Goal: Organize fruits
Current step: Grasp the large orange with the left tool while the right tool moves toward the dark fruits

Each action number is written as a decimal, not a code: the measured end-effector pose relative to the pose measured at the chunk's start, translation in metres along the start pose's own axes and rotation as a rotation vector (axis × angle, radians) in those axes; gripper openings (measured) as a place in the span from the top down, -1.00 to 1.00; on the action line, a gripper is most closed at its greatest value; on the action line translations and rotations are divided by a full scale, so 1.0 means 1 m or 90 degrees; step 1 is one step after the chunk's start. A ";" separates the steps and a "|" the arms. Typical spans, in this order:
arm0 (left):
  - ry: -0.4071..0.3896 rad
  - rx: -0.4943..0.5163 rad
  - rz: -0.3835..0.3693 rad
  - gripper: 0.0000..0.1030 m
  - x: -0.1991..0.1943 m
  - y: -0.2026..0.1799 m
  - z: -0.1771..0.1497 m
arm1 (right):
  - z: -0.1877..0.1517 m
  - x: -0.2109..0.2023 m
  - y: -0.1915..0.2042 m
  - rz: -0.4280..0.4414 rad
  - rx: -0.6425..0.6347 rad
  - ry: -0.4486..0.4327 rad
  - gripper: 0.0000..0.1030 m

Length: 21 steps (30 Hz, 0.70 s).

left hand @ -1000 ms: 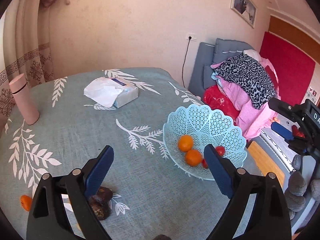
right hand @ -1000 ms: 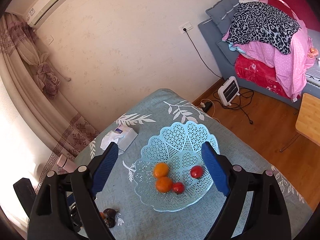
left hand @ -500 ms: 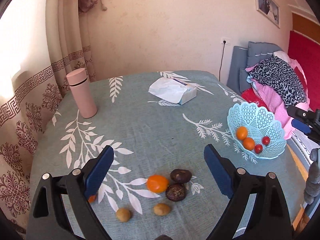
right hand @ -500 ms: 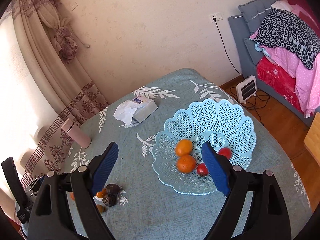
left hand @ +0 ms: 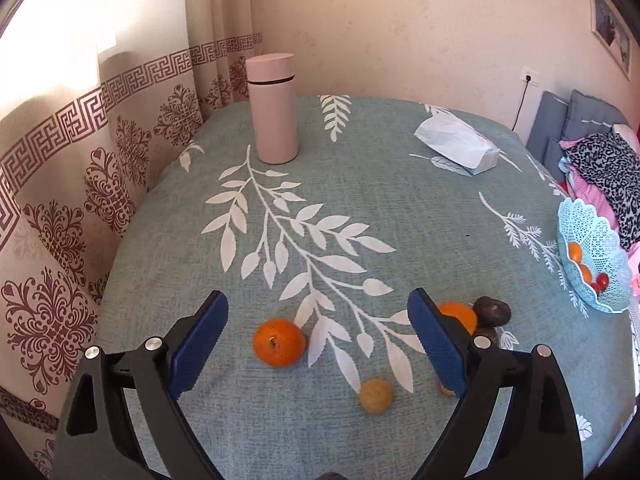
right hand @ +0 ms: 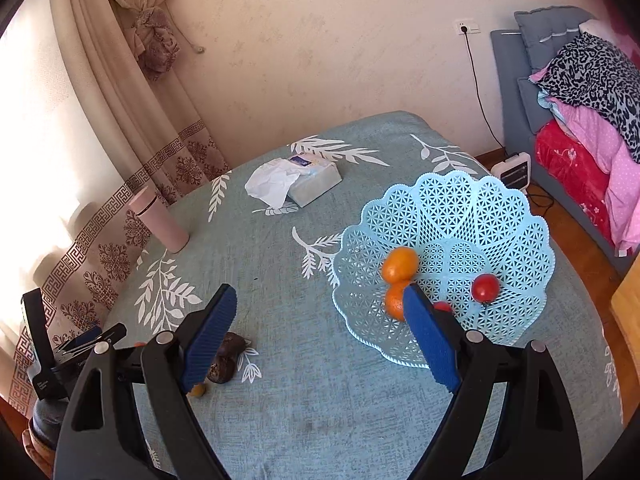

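a: left wrist view first. the left tongs (left hand: 316, 336) stand wide open above the counter (left hand: 360, 208), and their jaws have just been closing a little. nothing is pressed by the pads. an orange (left hand: 279, 342) lies on the cloth between the two jaws, nearer the left one, and touches neither.

b: and the other fruits there?

a: a small tan round fruit (left hand: 375, 395) lies near the right jaw. a second orange (left hand: 460, 316) is half hidden behind that jaw, and just beside it are two dark brown fruits (left hand: 491, 311). a pink bottle (left hand: 273, 109) stands upright far back, and a tissue pack (left hand: 458, 146) lies to the right of it.

b: where is the basket?

a: the blue basket (left hand: 600, 240) is at the right edge of the counter, well apart from the loose fruits. in the right wrist view the same basket (right hand: 460, 216) holds two oranges (right hand: 400, 264) touching each other and two red tomatoes (right hand: 485, 287), one of them mostly behind the jaw.

b: the right tongs?

a: the right tongs (right hand: 320, 324) are also wide open and hold nothing. they hang over the bare cloth, between the basket and the dark fruits.
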<state>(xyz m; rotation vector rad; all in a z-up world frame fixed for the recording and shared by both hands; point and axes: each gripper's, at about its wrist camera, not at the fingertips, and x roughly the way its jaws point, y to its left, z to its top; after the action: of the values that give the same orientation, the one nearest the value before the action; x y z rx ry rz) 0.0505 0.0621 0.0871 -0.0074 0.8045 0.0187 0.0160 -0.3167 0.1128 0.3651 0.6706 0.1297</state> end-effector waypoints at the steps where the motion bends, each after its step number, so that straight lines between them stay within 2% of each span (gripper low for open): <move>1: 0.009 -0.009 0.007 -0.68 0.005 0.005 -0.002 | -0.001 0.001 0.000 0.000 -0.001 0.002 -0.68; 3: 0.034 -0.030 0.017 -0.50 0.017 0.014 -0.007 | -0.002 0.003 0.001 -0.001 -0.003 0.007 -0.68; 7: 0.077 -0.058 0.014 -0.29 0.039 0.024 -0.018 | -0.005 0.010 0.002 -0.001 -0.006 0.020 -0.68; 10: 0.097 -0.069 0.008 -0.15 0.049 0.026 -0.025 | -0.008 0.016 0.004 -0.001 -0.010 0.031 -0.68; 15: 0.112 -0.081 0.011 0.22 0.059 0.028 -0.036 | -0.016 0.026 0.012 -0.001 -0.025 0.049 -0.68; 21: 0.096 -0.094 -0.010 0.23 0.050 0.029 -0.039 | -0.028 0.044 0.020 0.024 -0.024 0.097 -0.68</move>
<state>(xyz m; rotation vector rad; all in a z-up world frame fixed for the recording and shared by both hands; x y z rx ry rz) 0.0564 0.0913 0.0243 -0.1557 0.9520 0.0630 0.0325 -0.2804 0.0745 0.3343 0.8100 0.2078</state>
